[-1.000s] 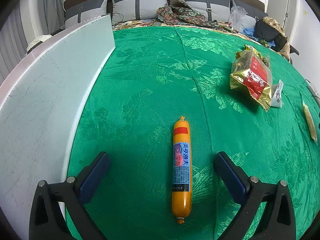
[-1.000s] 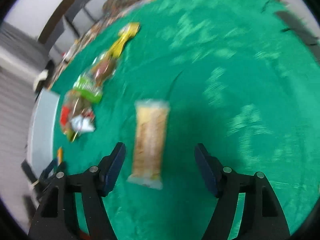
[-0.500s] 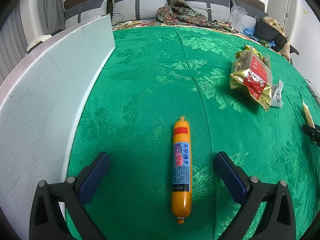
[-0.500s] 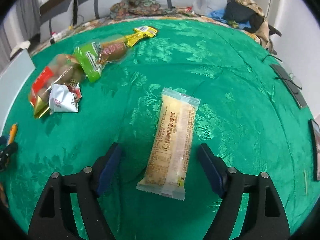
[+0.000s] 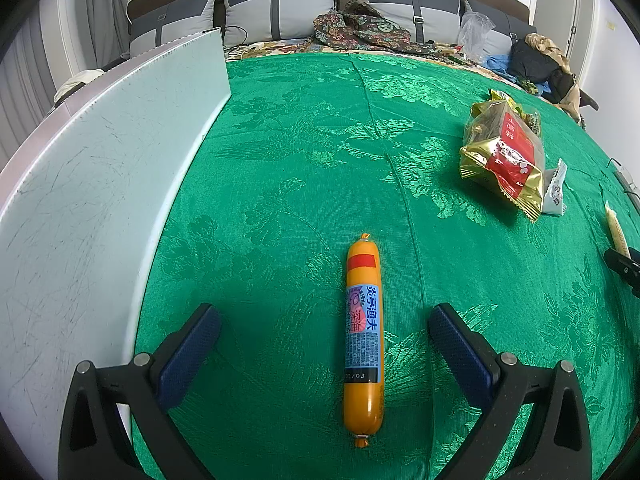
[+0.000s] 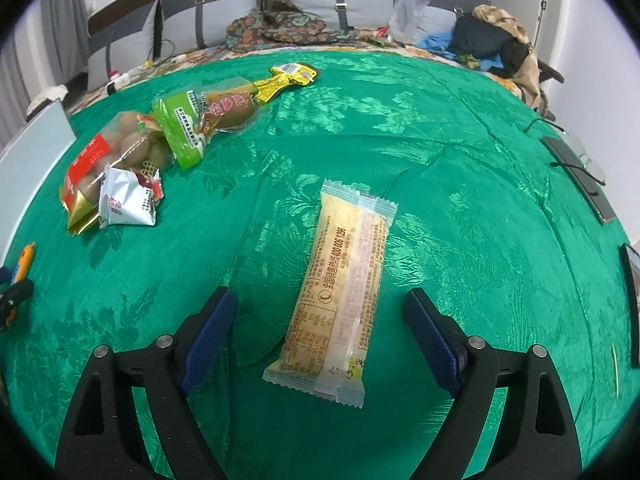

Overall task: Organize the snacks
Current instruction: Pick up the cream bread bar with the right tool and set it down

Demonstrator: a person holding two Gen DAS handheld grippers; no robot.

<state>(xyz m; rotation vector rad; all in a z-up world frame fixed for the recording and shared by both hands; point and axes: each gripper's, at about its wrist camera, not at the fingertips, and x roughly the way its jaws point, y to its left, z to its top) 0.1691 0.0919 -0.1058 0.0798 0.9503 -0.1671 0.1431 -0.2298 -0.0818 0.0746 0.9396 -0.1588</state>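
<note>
Left gripper (image 5: 324,332) points down at the green cloth (image 5: 304,152), jaws wide apart, nothing pinched. Orange sausage stick (image 5: 363,340) lies flat on the cloth between the two fingers, lengthwise along the view, clear gaps on both sides, touching neither pad. White board (image 5: 92,200) runs along the left edge of the cloth, close to the left finger.

Right gripper (image 6: 320,320) also angled down, jaws spread and have just been opening wider. Pale yellow snack bar (image 6: 344,284) in a clear wrapper lies between the fingers, slightly slanted, free of both pads, resting on the cloth.

Further out in the right wrist view: small white packet (image 6: 128,200) lies against a red-and-gold bag (image 6: 96,164) at left. Green-labelled pack (image 6: 200,120) sits just behind them, yellow packet (image 6: 288,78) past that. The sausage stick shows as an orange tip at the far left edge, beside the dark tip of the left gripper.

In the left wrist view, the red-and-gold bag is well to the right of the sausage, white packet tucked at its right side. Snack bar barely visible at the right edge, with a black finger of the right gripper beside it. Grey cushions (image 5: 280,12) and a pile of clothes (image 5: 540,64) along the far side.
</note>
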